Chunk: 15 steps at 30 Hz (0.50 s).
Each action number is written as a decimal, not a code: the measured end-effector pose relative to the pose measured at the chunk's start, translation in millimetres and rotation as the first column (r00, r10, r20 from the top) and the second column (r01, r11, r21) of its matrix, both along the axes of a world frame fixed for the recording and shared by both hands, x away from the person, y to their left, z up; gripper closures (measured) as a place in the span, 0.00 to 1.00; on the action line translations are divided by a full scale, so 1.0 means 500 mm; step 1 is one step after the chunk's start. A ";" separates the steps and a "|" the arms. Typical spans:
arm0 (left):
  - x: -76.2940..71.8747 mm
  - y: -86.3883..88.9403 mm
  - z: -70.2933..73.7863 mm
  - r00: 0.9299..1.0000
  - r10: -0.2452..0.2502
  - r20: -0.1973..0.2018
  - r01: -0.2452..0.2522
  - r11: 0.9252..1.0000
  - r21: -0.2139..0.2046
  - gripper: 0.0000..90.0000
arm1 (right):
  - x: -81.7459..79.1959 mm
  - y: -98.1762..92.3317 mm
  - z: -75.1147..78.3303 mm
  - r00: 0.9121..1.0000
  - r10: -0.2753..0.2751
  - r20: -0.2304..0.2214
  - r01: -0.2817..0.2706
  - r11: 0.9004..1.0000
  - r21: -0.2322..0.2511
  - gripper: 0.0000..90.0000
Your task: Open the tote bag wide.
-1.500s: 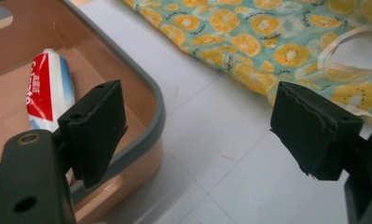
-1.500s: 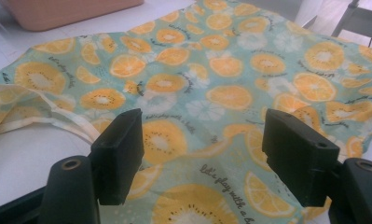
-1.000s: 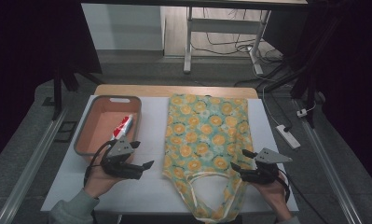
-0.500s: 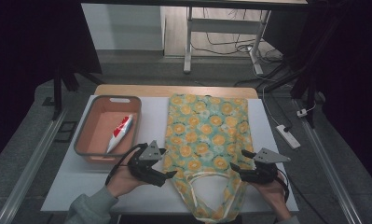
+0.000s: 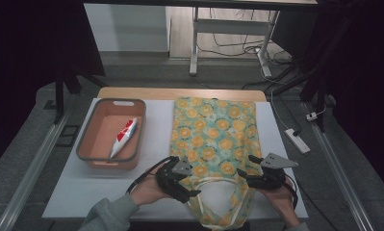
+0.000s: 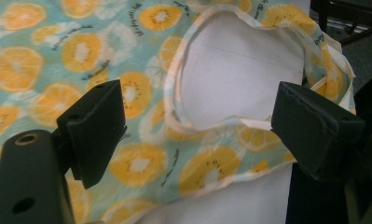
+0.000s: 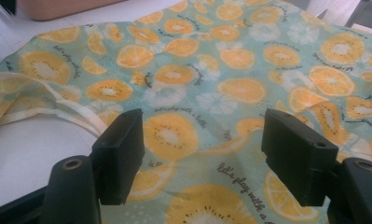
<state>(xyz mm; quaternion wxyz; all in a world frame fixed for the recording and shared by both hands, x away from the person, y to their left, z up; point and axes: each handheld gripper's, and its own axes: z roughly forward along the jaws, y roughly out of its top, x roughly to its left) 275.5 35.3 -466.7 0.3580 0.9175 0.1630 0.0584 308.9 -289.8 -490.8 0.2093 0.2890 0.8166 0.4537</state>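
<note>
Bag: I have a flat fabric tote bag printed with orange slices on pale green (image 5: 213, 139) lying on the white table top (image 5: 156, 125), its closed end far from me and its looped handles (image 5: 218, 192) at the near edge.
Left gripper: my black two-jaw left gripper (image 5: 192, 191) sits at the bag's near left corner, right beside the handle loop. In the left gripper view its jaws stand wide apart over the printed cloth (image 6: 141, 163) and the handle's cream edge (image 6: 211, 123), and they hold nothing; the right pad looks close to the handle strap, though I cannot tell whether it touches.
Right gripper: my black two-jaw right gripper (image 5: 245, 174) rests at the bag's near right edge. Its jaws are spread wide above the cloth (image 7: 211, 126), with nothing clamped between them.
Basket: an orange rectangular plastic basket (image 5: 86, 154) stands on the left of the table, apart from the bag.
Tube: a white and red tube (image 5: 123, 137) lies inside that basket.
</note>
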 end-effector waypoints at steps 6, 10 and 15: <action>-0.008 -0.020 -0.019 0.998 -0.062 -0.019 0.063 0.997 0.047 0.19 | 0.000 -0.002 -0.001 1.000 -0.003 0.001 0.003 1.000 0.005 0.34; -0.005 -0.031 -0.040 0.996 -0.081 -0.048 0.084 0.994 0.072 0.20 | 0.001 -0.001 -0.002 1.000 -0.001 -0.001 0.001 1.000 0.001 0.34; -0.002 -0.039 -0.067 0.992 -0.096 -0.076 0.104 0.989 0.110 0.24 | 0.000 0.000 -0.002 1.000 0.002 0.002 -0.002 1.000 -0.001 0.34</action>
